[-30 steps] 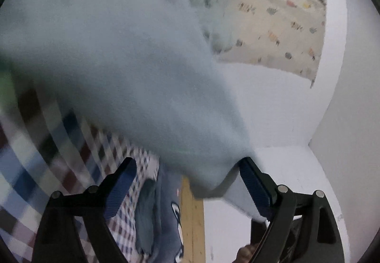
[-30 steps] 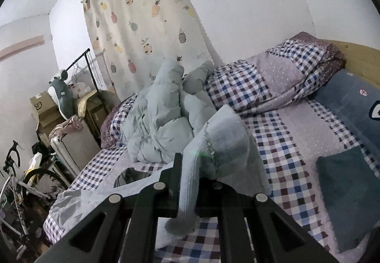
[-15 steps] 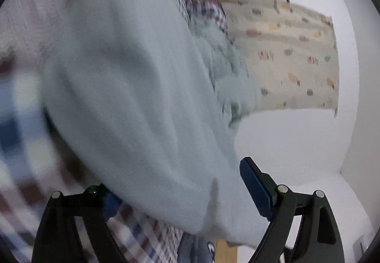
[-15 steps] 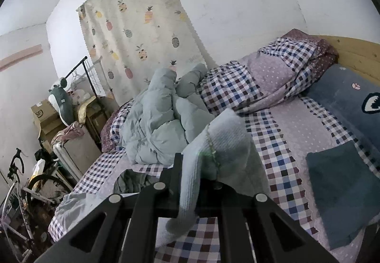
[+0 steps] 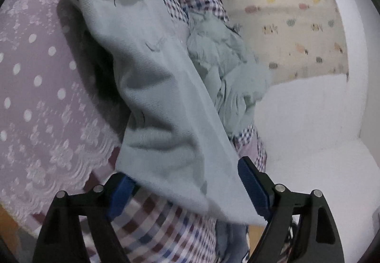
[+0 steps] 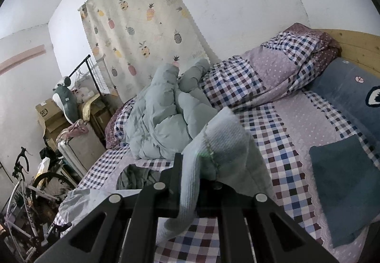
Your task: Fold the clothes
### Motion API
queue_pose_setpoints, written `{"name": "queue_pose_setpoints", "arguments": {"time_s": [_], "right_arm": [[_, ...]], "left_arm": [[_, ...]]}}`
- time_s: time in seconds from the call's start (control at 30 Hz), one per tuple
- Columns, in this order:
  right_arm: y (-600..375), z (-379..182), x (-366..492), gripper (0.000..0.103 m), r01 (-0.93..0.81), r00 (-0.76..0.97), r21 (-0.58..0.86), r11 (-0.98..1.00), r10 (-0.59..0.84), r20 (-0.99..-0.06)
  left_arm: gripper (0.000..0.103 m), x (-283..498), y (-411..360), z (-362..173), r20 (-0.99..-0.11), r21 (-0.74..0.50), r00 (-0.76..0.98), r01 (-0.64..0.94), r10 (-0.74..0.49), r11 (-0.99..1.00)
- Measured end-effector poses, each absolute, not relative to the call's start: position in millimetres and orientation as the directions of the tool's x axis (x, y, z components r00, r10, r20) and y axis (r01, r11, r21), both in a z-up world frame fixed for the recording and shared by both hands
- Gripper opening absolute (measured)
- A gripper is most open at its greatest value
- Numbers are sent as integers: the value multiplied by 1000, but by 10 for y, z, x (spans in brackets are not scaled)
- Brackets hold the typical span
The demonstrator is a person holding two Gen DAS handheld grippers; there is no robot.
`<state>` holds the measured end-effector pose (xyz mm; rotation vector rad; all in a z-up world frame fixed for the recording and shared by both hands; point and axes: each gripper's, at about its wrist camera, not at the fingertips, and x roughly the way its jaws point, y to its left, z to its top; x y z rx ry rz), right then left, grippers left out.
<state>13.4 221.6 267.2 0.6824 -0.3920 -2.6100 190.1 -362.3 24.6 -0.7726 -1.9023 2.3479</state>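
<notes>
Left wrist view: we're seeing the left gripper with its blue-padded fingers spread wide, nothing pinched. The pale blue garment is draping down between them, its lower edge hanging in the gap; it's overlapping the left pad, and we can't tell whether it's actually touching either one. Behind the cloth we're looking at the bed, its lilac dotted sheet with a lace border, checked patches at the top and bottom. A puffy pale green jacket is lying bunched beyond the garment, against the pineapple curtain.

Right wrist view: the right gripper is closed tight on a fold of the same pale blue garment. The knit cloth is bunching up over the fingers and a strip is trailing down in front of the black frame. This gripper is sitting over the near edge of the bed. The puffy jacket is heaped toward the far left side of the bed, the checked quilt is piled along the far edge, and a folded dark teal cloth is lying flat near the right edge, below a blue pillow by the wooden headboard. A bicycle, boxes and a clothes rack are standing off the left side.
</notes>
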Motion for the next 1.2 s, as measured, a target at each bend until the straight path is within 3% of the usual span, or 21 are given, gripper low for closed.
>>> {"name": "queue_pose_setpoints", "arguments": {"time_s": [0.17,0.43,0.63,0.8,0.97,1.1,1.2], "right_arm": [[2276,2611,85,6,304,-790,375,-876,-451,-414],[2313,2557,15,6,284,-796,352,-892,-424,-432],[2340,2455,30,6,276,-791,337,-900,-412,-452],[2362,2369,43,6,270,-787,324,-907,-402,-468],[2400,2260,47,6,251,-782,316,-915,-385,-491],[2466,2163,42,6,233,-772,320,-918,-375,-513],[2509,2108,46,6,219,-768,329,-919,-370,-523]], "left_arm": [[88,2103,-3587,144,-411,-905,-846,333,341,-266],[89,2407,-4294,66,-424,-889,-899,389,110,-243],[89,2413,-5086,302,-436,-833,-893,448,-114,-325],[89,2212,-5571,261,-513,-780,-848,526,-133,-339],[89,1952,-5900,296,-532,-760,-835,544,-142,-357],[88,1859,-6148,106,-567,-765,-820,558,-75,-322],[84,1848,-6285,-13,-562,-779,-824,556,-71,-290]]}}
